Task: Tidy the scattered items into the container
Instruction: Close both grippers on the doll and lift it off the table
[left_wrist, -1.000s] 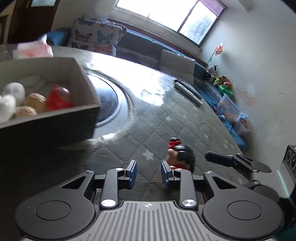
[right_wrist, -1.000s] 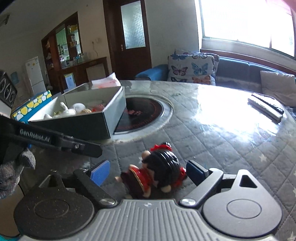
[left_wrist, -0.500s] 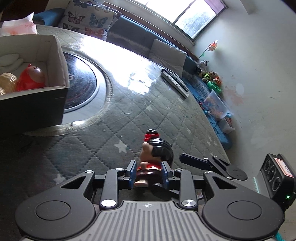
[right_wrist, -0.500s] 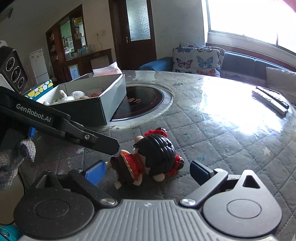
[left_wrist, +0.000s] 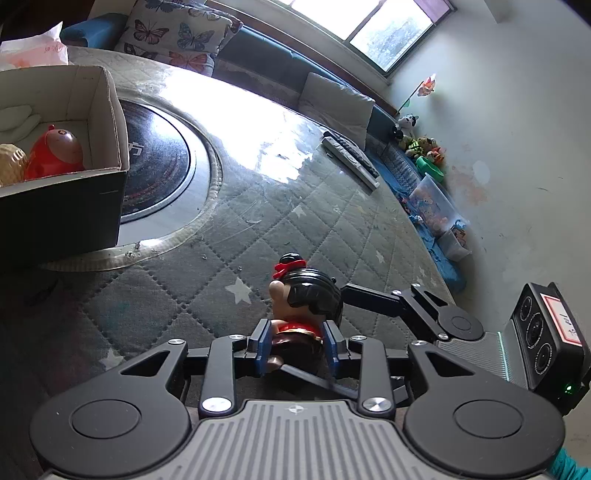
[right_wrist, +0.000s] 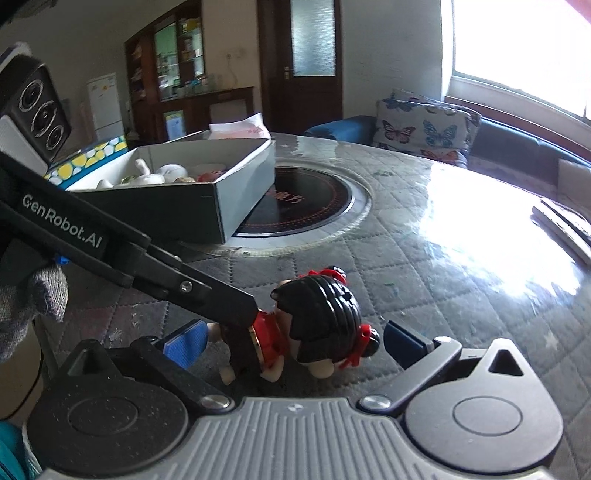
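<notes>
Your L gripper (left_wrist: 295, 345) pinches the doll (left_wrist: 306, 306) at its waist, head pointing away along the fingers; R gripper (right_wrist: 291, 341) spread wide around it.

In the left wrist view, the box (left_wrist: 110, 122) sits at the frame's upper left on the desk (left_wrist: 332, 229), toys (left_wrist: 55, 151) inside it. The doll (left_wrist: 306, 295) lies at lower centre between the left claw's (left_wrist: 297, 345) fingers, remotes (left_wrist: 351, 155) at upper right.
</notes>
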